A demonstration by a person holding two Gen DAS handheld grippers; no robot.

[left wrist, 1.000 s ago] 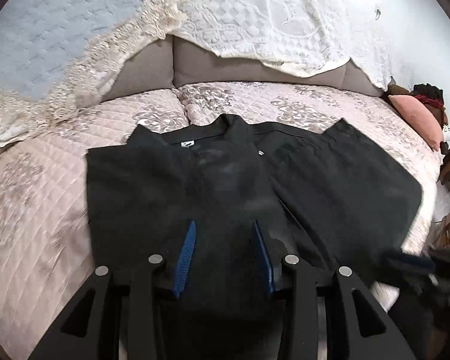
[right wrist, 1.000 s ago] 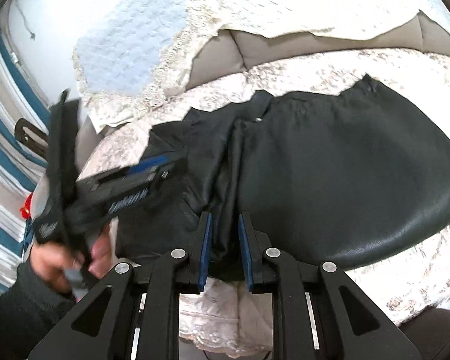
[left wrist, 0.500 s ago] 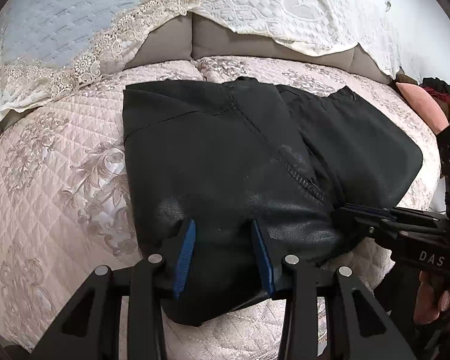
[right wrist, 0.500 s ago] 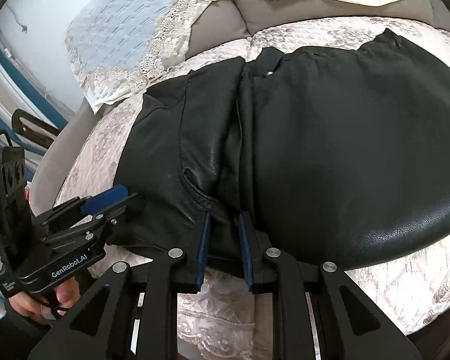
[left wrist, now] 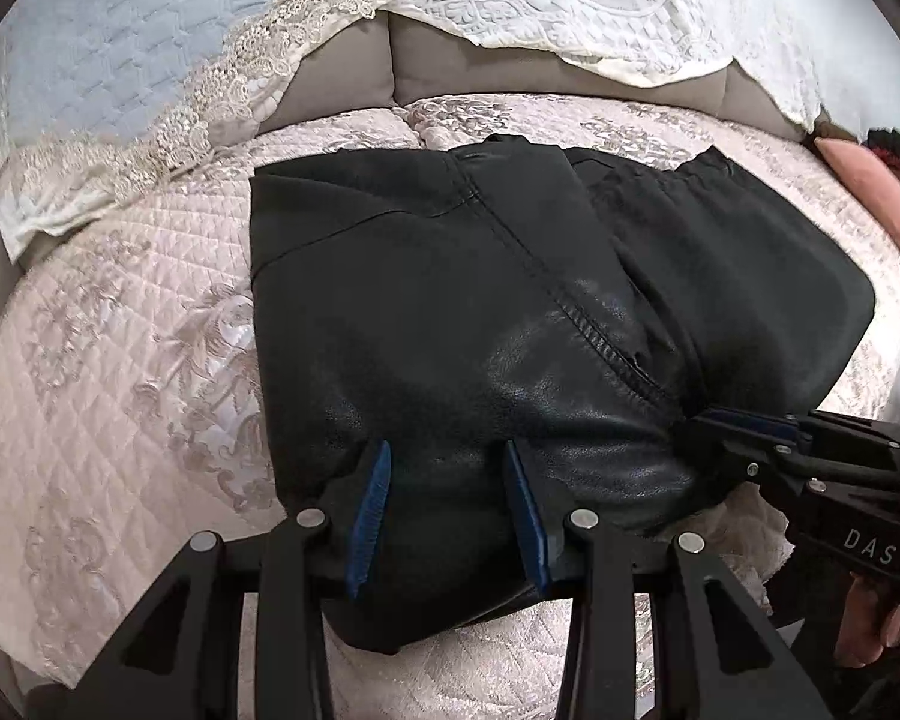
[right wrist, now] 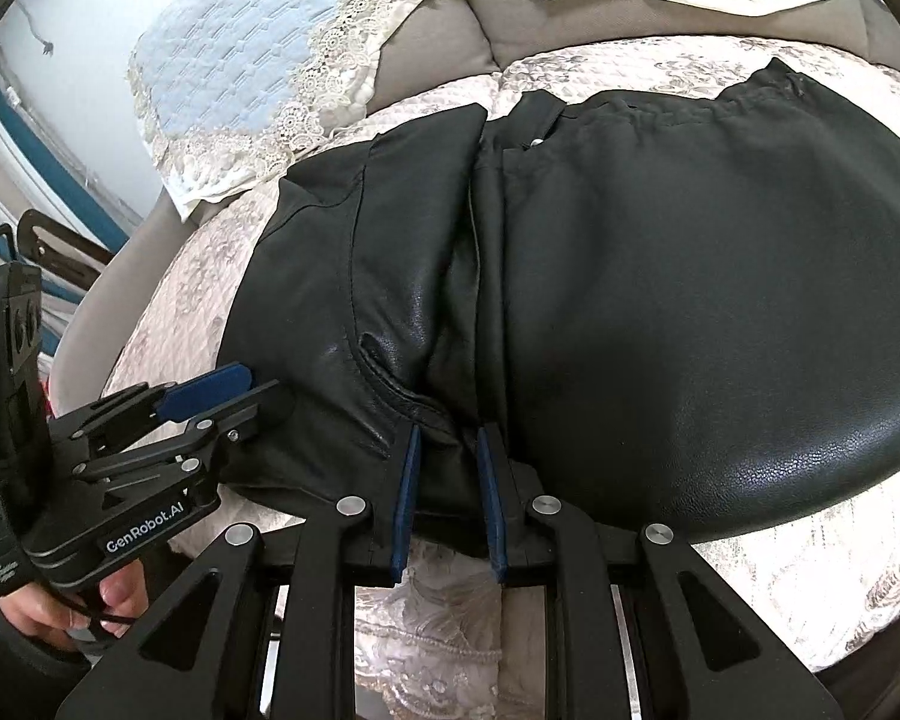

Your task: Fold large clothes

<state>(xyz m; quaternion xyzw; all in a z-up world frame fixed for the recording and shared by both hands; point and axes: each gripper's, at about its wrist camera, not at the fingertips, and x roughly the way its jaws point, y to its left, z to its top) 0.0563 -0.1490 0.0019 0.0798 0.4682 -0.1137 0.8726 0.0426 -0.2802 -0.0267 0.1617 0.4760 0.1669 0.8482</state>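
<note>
A black leather jacket (left wrist: 450,312) lay across the centre of the frame on the quilted bed (left wrist: 120,420), both side panels already folded inward. The left gripper (left wrist: 444,498) stood open over the near hem, fingers apart, holding nothing. The right gripper (right wrist: 447,480) appeared partly closed around the hem at lower centre; a firm grip could not be confirmed. The lengthwise fold remained outstanding
</note>
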